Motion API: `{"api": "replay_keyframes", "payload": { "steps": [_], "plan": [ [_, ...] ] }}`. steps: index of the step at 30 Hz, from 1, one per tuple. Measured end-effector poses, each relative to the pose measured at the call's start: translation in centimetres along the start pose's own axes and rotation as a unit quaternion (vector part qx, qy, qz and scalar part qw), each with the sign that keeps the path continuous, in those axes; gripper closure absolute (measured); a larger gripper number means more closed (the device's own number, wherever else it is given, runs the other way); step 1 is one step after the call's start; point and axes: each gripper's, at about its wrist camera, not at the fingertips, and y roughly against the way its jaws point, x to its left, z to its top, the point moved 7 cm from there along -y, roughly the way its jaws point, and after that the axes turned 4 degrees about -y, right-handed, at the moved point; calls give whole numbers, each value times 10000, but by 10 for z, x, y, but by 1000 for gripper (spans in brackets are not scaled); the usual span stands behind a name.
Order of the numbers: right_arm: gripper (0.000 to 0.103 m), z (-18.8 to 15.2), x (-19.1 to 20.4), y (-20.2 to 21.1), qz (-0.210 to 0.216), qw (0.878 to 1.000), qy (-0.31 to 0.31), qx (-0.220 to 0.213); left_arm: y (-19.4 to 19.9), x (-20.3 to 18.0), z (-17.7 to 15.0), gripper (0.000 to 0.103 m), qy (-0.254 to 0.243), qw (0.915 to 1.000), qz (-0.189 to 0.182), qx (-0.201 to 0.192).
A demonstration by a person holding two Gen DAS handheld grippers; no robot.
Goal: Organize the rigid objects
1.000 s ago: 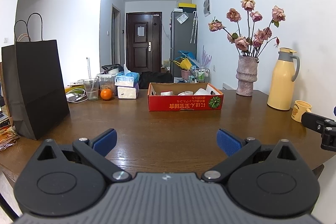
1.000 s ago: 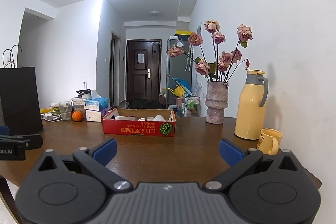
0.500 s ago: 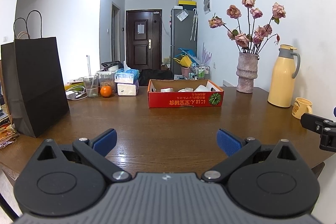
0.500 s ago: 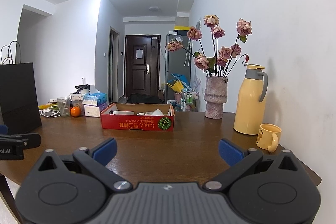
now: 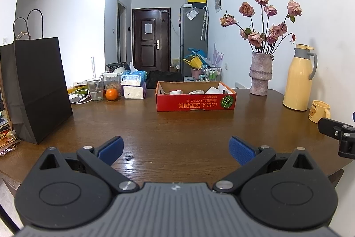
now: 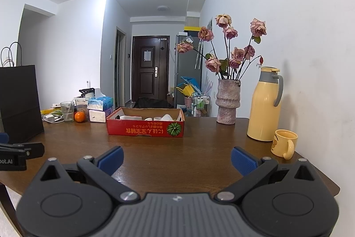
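A red cardboard box (image 5: 196, 101) (image 6: 145, 128) with white items inside sits mid-table, far ahead of both grippers. A yellow mug (image 5: 319, 111) (image 6: 284, 143) stands at the right edge beside a yellow thermos (image 5: 300, 77) (image 6: 265, 103). My left gripper (image 5: 176, 150) hangs open over the near table edge, nothing between its blue pads. The right gripper (image 6: 177, 160) is open too and empty, with the mug just ahead to its right. Each gripper's tip shows at the side of the other's view.
A black paper bag (image 5: 36, 90) stands at the left. Behind it are a glass (image 5: 95, 89), an orange (image 5: 111, 94) and tissue boxes (image 5: 134, 87). A vase of dried roses (image 5: 260, 72) stands back right. The brown wooden table (image 5: 177, 126) ends near the mug.
Both views have tilted up and shifted slightly; the box and mug sit a little lower in frame. Both grippers stay open and empty.
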Motion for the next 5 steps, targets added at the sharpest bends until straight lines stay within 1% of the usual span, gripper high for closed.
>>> {"api": "replay_keyframes", "payload": {
  "steps": [5],
  "plan": [
    [0, -3, 0, -4, 11, 10000, 14, 39, -4, 0, 0, 0, 20, 10000, -47, 21]
  ]
}}
